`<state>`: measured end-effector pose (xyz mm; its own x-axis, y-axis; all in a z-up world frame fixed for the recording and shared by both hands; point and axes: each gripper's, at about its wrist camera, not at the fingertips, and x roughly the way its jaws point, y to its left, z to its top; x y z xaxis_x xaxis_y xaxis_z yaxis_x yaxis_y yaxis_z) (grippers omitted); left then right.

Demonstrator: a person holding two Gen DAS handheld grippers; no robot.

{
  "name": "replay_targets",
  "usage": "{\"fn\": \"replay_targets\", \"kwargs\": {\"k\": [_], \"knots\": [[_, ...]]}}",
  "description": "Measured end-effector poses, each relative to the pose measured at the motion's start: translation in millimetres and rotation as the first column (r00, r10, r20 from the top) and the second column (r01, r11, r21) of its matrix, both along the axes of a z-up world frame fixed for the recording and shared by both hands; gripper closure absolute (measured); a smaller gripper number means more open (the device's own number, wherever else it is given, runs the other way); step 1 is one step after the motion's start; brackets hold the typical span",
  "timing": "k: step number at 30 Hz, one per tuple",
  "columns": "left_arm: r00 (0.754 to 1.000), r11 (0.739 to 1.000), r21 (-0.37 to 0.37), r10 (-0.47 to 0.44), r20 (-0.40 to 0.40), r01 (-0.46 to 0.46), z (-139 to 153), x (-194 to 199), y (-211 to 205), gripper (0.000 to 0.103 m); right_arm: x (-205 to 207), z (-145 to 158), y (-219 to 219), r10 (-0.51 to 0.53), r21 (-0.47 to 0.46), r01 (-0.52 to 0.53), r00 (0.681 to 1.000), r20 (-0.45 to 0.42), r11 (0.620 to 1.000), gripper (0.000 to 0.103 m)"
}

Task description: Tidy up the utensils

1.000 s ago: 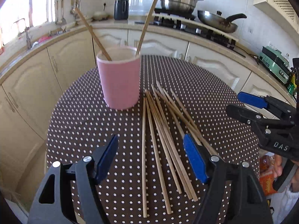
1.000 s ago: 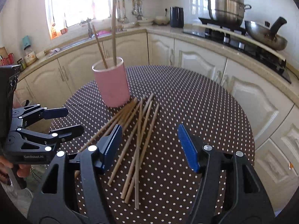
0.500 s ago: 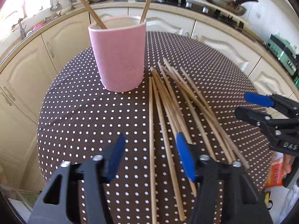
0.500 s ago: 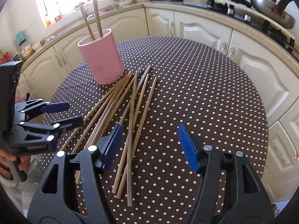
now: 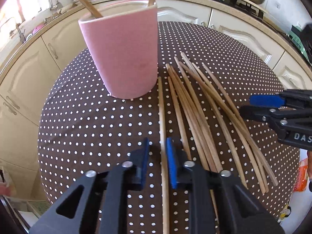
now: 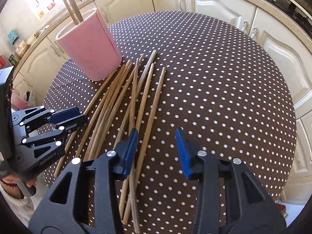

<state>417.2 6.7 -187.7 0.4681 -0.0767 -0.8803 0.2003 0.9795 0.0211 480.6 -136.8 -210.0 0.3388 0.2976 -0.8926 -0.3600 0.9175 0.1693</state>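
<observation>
Left wrist view: the left gripper (image 5: 157,156) has dropped low and its jaws are closing around one chopstick (image 5: 161,117) lying beside the pink cup (image 5: 122,58), pads not quite pinching yet. The right gripper (image 6: 157,152), closing too, has come down astride the rightmost stick (image 6: 154,105). Two pickups look imminent.

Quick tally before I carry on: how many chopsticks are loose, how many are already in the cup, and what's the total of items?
Pink cup: 1
Chopsticks standing in it: 2
Loose chopsticks lying beside it: about 9 (they overlap, so the count is not exact)
Total: about 12
</observation>
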Motion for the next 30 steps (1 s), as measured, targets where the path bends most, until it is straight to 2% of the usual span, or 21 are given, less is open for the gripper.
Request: {"fn": "replay_targets", "kwargs": {"k": [6,10,11,12,22,27,30], "knots": [[1.0,1.0,0.001,0.0,0.009,0.0,-1.4,1.8,0.3,0.093,13.6,-6.0,18.0,0.012,-0.07,-0.015,0.999,-0.035,0.997,0.071],[1.0,1.0,0.018,-0.004,0.024,0.004,-0.3,-8.2,-4.8,0.097,23.1,-6.1,29.8,0.025,-0.082,-0.032,0.996,-0.083,0.996,0.079],[1.0,1.0,0.026,-0.004,0.03,0.003,-0.4,-9.2,-6.7,0.097,26.3,-6.5,30.7,0.027,-0.082,-0.035,0.995,-0.097,0.996,0.084],[1.0,1.0,0.026,-0.003,0.029,0.002,-0.4,-9.7,-6.8,0.097,29.3,-7.3,31.8,0.025,-0.109,-0.035,0.995,-0.099,0.993,0.095],[0.998,1.0,-0.007,-0.007,0.058,0.007,-2.1,-20.2,2.7,0.098,36.1,-4.8,44.9,0.012,-0.128,-0.025,0.994,-0.105,0.991,0.095],[0.989,0.998,-0.07,0.007,0.145,0.003,14.1,-42.0,10.4,0.098,16.3,-10.7,35.8,-0.009,-0.097,0.004,0.998,-0.055,0.995,0.097],[0.981,0.997,-0.074,-0.011,0.192,0.025,31.9,-55.9,10.8,0.098,3.6,-0.9,27.6,-0.024,-0.062,0.025,1.0,0.012,0.998,0.097]]}}
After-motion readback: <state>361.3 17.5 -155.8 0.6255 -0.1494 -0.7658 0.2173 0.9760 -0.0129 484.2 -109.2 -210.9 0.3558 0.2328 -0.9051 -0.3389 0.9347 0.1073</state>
